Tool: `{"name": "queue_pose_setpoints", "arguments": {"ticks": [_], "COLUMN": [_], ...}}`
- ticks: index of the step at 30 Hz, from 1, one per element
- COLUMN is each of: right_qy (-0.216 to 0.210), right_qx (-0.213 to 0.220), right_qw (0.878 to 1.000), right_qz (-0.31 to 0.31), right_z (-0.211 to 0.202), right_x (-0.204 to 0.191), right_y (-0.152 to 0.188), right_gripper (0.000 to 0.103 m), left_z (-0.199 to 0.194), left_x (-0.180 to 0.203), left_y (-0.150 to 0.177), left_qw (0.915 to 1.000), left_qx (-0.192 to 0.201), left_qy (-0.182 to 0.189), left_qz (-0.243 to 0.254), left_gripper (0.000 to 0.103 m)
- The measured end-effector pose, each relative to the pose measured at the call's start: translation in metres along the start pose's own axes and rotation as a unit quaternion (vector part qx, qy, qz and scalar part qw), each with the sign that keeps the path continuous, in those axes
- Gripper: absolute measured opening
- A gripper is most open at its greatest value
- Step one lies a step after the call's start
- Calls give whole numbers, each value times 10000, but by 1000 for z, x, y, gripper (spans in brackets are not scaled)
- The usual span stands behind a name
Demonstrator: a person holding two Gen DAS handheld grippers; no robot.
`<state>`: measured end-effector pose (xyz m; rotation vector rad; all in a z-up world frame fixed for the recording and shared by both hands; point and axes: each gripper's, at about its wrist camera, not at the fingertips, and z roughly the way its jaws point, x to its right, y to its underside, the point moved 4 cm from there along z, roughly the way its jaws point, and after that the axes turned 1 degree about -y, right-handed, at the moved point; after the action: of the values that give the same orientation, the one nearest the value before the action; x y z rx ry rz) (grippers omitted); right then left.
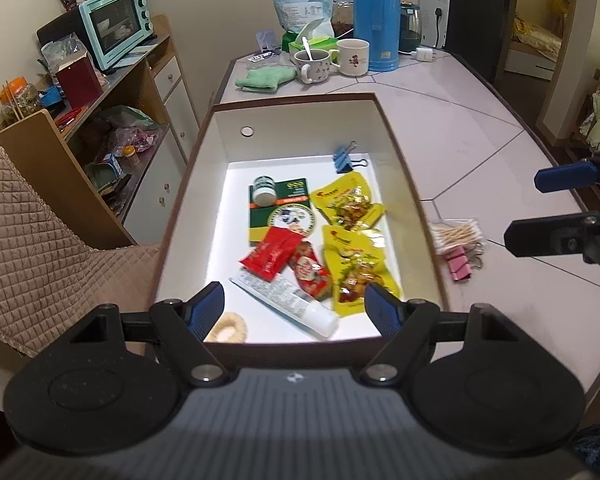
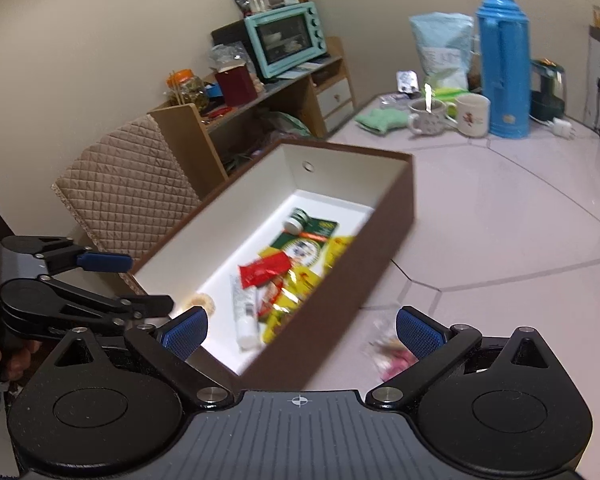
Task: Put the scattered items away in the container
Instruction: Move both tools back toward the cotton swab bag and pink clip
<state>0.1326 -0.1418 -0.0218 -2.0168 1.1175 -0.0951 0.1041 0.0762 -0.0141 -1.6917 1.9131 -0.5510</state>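
My left gripper point(image 1: 294, 306) hangs with its fingers spread wide and holding nothing, over the near end of the brown box point(image 1: 404, 168), above the white tube point(image 1: 288, 304) and the yellow snack packets point(image 1: 354, 268) lying inside. My right gripper point(image 2: 302, 330) is spread just as wide and empty, straddling the box's near corner — beside the outer wall, on the pale table point(image 2: 500, 216), lie the cotton swabs point(image 1: 456, 232) and pink binder clip point(image 1: 460, 266), touching each other. Beyond the box, the tabletop runs bare up to the mugs point(image 1: 352, 56) and blue thermos point(image 1: 374, 16).
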Motion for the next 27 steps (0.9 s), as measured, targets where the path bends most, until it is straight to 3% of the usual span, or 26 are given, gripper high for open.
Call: {"name": "queue_pose_setpoints", "arguments": {"ticks": [9, 16, 27], "right_qy": [-31, 7, 155], "right_qx": [-131, -169, -332], "right_qw": [9997, 9996, 9983], "right_qz": [206, 210, 455], "right_z": [-30, -51, -66], "right_x": [49, 90, 158], "right_y": [22, 27, 35], "right_gripper": [103, 103, 103], "left_z": [-9, -15, 8], "left_x": [48, 95, 173], "left_y": [4, 1, -4], "left_qw": [9999, 9996, 9982], "left_qx": [10, 154, 194], "left_qy": [-11, 211, 567], "left_qz": [-117, -135, 24], "left_gripper": [74, 73, 62]}}
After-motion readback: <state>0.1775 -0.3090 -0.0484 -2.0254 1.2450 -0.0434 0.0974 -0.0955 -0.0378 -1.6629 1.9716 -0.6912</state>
